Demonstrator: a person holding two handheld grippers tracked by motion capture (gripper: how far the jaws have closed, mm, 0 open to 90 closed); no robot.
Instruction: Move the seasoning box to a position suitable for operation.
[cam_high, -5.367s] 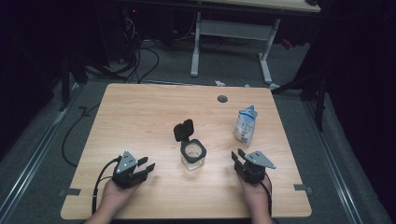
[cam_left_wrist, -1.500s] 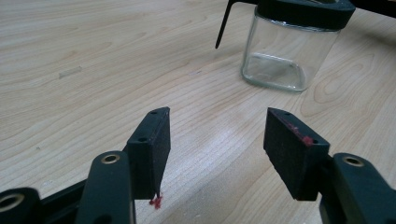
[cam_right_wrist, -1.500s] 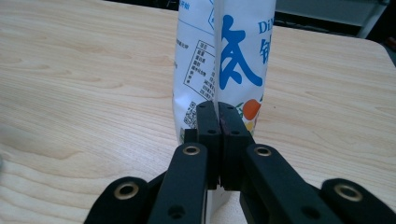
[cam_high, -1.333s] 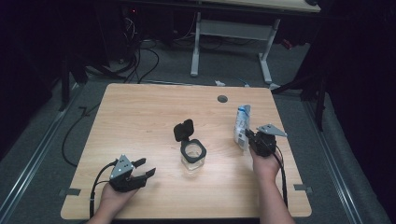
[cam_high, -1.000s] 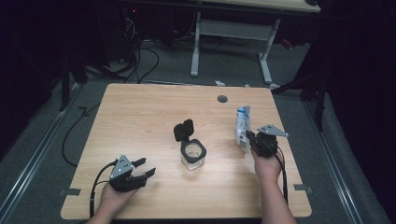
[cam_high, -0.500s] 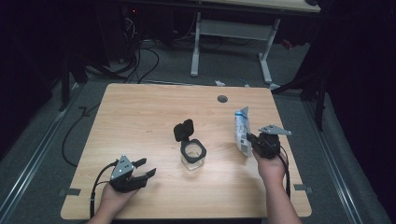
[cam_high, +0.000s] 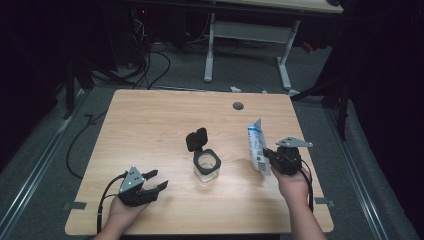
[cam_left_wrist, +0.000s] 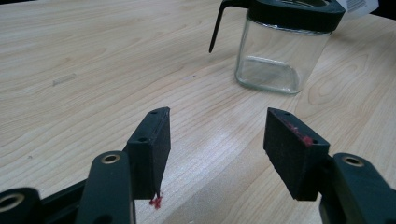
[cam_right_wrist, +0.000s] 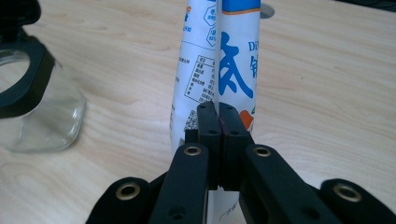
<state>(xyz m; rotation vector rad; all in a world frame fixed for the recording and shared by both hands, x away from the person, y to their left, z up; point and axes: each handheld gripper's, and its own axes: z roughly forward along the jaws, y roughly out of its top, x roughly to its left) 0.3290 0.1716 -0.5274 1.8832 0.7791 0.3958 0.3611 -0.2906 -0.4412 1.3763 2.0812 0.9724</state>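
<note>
A white and blue pouch (cam_high: 256, 146) with printed text stands upright at the table's right side, pinched along its edge seam by my right gripper (cam_high: 270, 159). In the right gripper view the pouch (cam_right_wrist: 219, 70) rises straight above the closed right gripper (cam_right_wrist: 218, 126). A clear glass jar (cam_high: 206, 167) with a black rim and a flipped-up black lid (cam_high: 196, 139) sits at the table's middle. My left gripper (cam_high: 157, 181) rests near the front left, open and empty. In the left gripper view the left gripper (cam_left_wrist: 217, 140) points toward the jar (cam_left_wrist: 280, 51).
The wooden table (cam_high: 150, 130) has a round cable hole (cam_high: 238, 106) at its far side. Beyond it stand a white desk frame (cam_high: 250, 35) and floor cables (cam_high: 145, 65). Taped marks sit at the front corners.
My right gripper has gone to the pouch, closed on it, and over the last second drawn it a little nearer and up. The left gripper has stayed where it was.
</note>
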